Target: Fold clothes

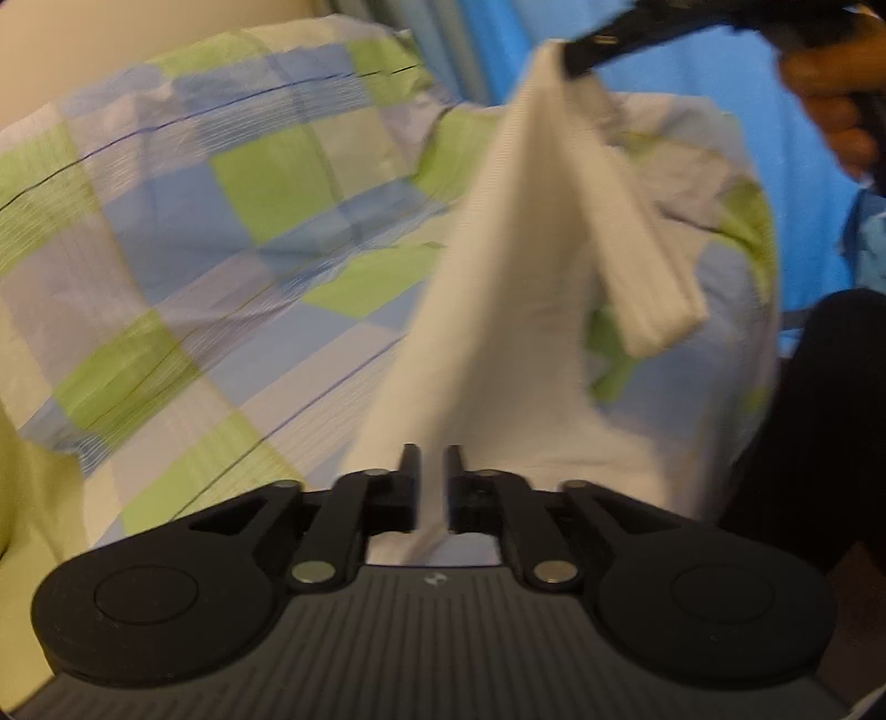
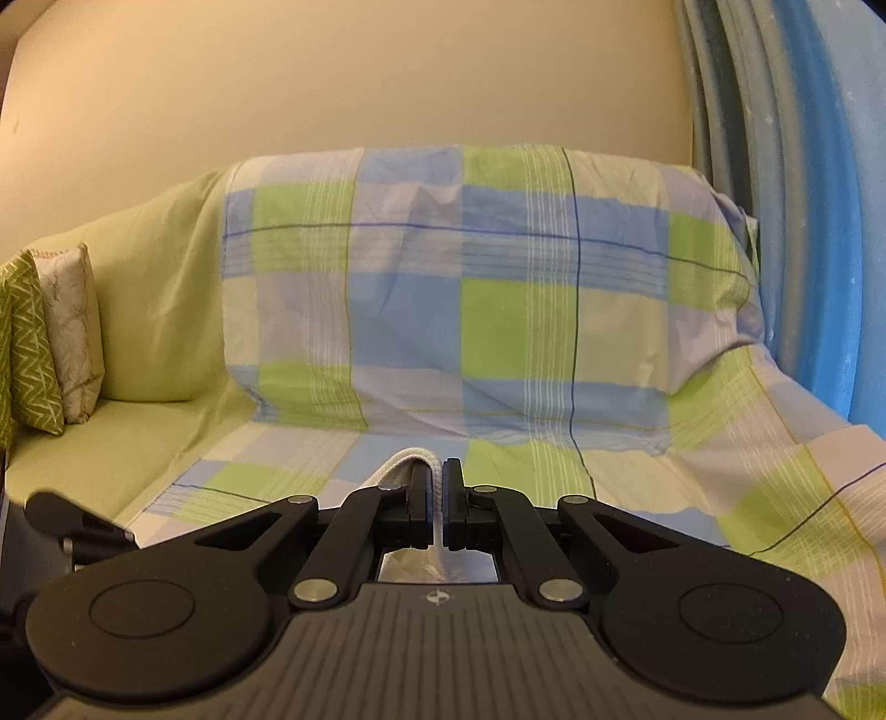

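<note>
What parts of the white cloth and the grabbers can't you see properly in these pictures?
- White garment: left wrist view, motion blur smears it, so what kind of clothing it is stays unclear.
- Its lower edge: same view, hidden behind the left gripper body.
- Right gripper: left wrist view, cut off by the top edge and blurred.
- Garment in the right wrist view: only a folded edge shows between the fingers; the gripper hides the rest.
</note>
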